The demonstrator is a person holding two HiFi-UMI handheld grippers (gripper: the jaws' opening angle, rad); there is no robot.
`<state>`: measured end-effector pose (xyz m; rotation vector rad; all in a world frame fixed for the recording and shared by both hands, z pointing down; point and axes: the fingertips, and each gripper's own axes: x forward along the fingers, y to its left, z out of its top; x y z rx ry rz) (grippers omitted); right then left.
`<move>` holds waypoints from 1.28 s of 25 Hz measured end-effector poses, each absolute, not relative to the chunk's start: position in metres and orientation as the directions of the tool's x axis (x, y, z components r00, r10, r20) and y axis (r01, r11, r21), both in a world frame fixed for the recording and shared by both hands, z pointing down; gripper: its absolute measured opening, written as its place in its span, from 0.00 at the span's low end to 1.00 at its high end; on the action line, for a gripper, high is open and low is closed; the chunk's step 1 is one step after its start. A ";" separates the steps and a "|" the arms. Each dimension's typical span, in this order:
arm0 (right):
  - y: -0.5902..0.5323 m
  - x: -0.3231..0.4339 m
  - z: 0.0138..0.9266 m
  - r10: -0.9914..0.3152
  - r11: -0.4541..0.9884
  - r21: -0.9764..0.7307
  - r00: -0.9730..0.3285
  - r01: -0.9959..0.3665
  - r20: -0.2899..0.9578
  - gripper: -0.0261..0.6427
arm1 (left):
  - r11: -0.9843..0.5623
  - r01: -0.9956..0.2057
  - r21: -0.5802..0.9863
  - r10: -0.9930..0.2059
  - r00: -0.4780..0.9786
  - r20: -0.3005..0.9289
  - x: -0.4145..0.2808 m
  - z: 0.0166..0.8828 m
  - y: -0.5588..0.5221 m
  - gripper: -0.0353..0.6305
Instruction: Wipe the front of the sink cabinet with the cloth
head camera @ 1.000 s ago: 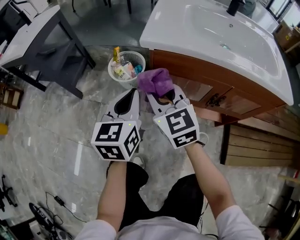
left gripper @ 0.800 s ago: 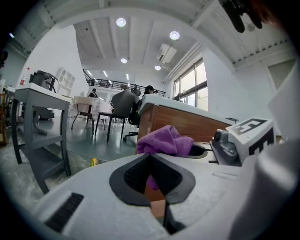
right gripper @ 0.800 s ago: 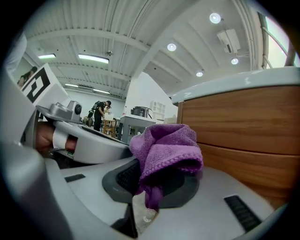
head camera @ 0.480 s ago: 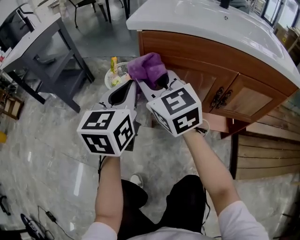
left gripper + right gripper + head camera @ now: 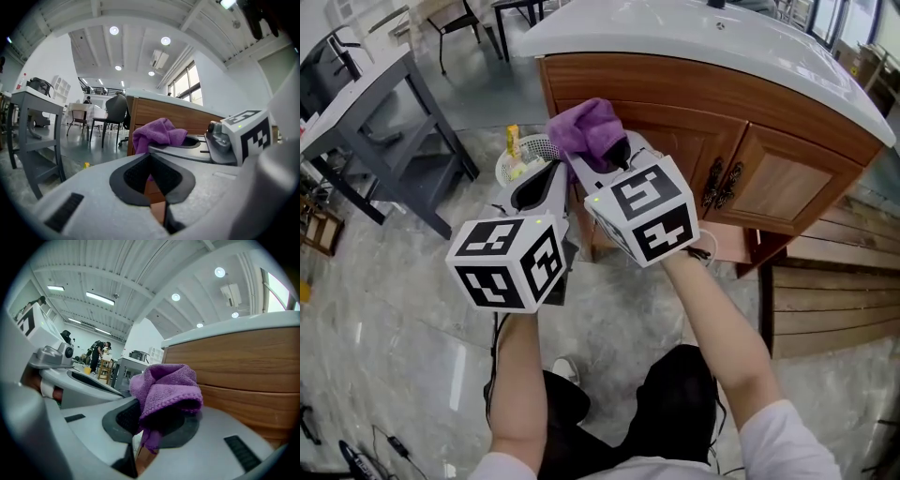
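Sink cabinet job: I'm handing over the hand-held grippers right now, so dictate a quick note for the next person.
Right hand-held gripper: shut on the purple cloth, held up near the left end of the wooden sink cabinet front. Whether the cloth touches the wood cannot be told.
Left hand-held gripper: shut, empty, beside the right one.
Done: the cloth is in the grip and at the cabinet front.
Left: wipe across the upper panel, then down over the doors. No wiped patch can be made out.
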<state>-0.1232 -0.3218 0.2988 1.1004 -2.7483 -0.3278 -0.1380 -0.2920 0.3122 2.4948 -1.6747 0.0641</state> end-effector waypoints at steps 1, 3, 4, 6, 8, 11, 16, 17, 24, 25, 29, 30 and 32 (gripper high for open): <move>-0.322 -0.118 0.298 -0.701 0.699 0.262 -0.710 -0.665 0.068 0.14 | -0.377 -0.922 0.090 -0.916 0.385 0.114 -0.133 0.314 -0.292 0.06; -0.321 -0.107 0.299 -0.715 0.685 0.266 -0.696 -0.678 0.067 0.14 | -0.385 -0.919 0.089 -0.911 0.394 0.119 -0.125 0.317 -0.292 0.06; -0.320 -0.101 0.299 -0.722 0.678 0.268 -0.689 -0.685 0.067 0.14 | -0.393 -0.915 0.093 -0.908 0.402 0.121 -0.120 0.319 -0.292 0.06; -0.319 -0.088 0.301 -0.736 0.665 0.266 -0.674 -0.698 0.069 0.14 | -0.410 -0.906 0.105 -0.898 0.421 0.128 -0.113 0.324 -0.289 0.06; -0.318 -0.075 0.303 -0.749 0.652 0.263 -0.659 -0.711 0.073 0.14 | -0.420 -0.901 0.108 -0.892 0.432 0.136 -0.107 0.330 -0.288 0.06; -0.317 -0.053 0.303 -0.771 0.627 0.256 -0.633 -0.736 0.067 0.14 | -0.450 -0.883 0.130 -0.875 0.465 0.131 -0.093 0.333 -0.287 0.06; -0.314 -0.011 0.301 -0.812 0.576 0.243 -0.580 -0.781 0.062 0.14 | -0.529 -0.836 0.143 -0.830 0.545 0.116 -0.051 0.334 -0.287 0.06; -0.313 -0.003 0.300 -0.821 0.563 0.248 -0.567 -0.788 0.062 0.14 | -0.541 -0.830 0.138 -0.823 0.556 0.117 -0.044 0.335 -0.287 0.06; -0.303 0.052 0.297 -0.872 0.484 0.246 -0.485 -0.840 0.061 0.14 | -0.609 -0.785 0.114 -0.775 0.619 0.130 0.002 0.345 -0.281 0.06; -0.302 0.061 0.296 -0.880 0.471 0.241 -0.472 -0.849 0.058 0.14 | -0.616 -0.780 0.106 -0.769 0.625 0.132 0.008 0.347 -0.280 0.06; -0.298 0.096 0.292 -0.910 0.412 0.236 -0.413 -0.880 0.050 0.14 | -0.662 -0.742 0.106 -0.731 0.670 0.125 0.037 0.349 -0.278 0.06; -0.297 0.105 0.291 -0.917 0.396 0.235 -0.396 -0.888 0.049 0.14 | -0.673 -0.731 0.108 -0.721 0.682 0.122 0.044 0.349 -0.277 0.06; -0.295 0.124 0.290 -0.932 0.360 0.234 -0.359 -0.903 0.048 0.14 | -0.693 -0.713 0.108 -0.703 0.701 0.118 0.058 0.349 -0.275 0.06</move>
